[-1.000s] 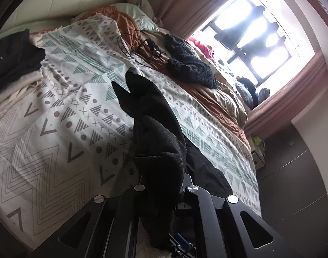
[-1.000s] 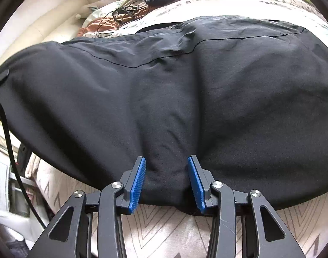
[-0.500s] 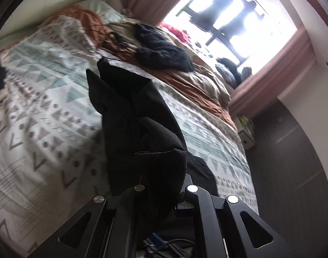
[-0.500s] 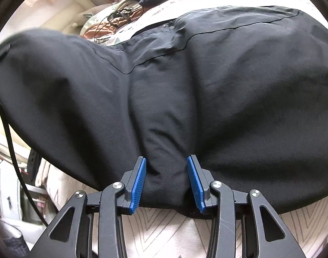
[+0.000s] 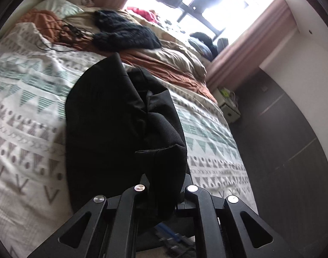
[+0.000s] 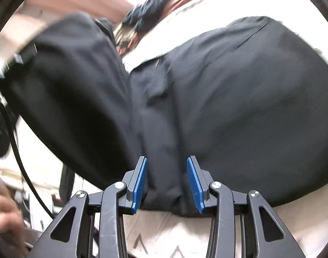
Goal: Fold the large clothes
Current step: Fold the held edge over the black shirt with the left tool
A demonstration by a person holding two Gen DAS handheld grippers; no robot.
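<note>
Patterned bedspread (image 5: 30, 111) lies bare; dark knit (image 5: 125, 34) blocks beyond.

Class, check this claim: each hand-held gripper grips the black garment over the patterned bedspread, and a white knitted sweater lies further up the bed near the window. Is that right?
One detail is wrong: the knitted sweater is dark, not white, as the left wrist view shows. The rest stands: each hand-held gripper grips the black garment over the patterned bedspread.

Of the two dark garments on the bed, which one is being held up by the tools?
The smooth black garment, bunched in the left tool and clamped by the right tool. The fuzzy dark knit lies untouched near the pillows.
</note>
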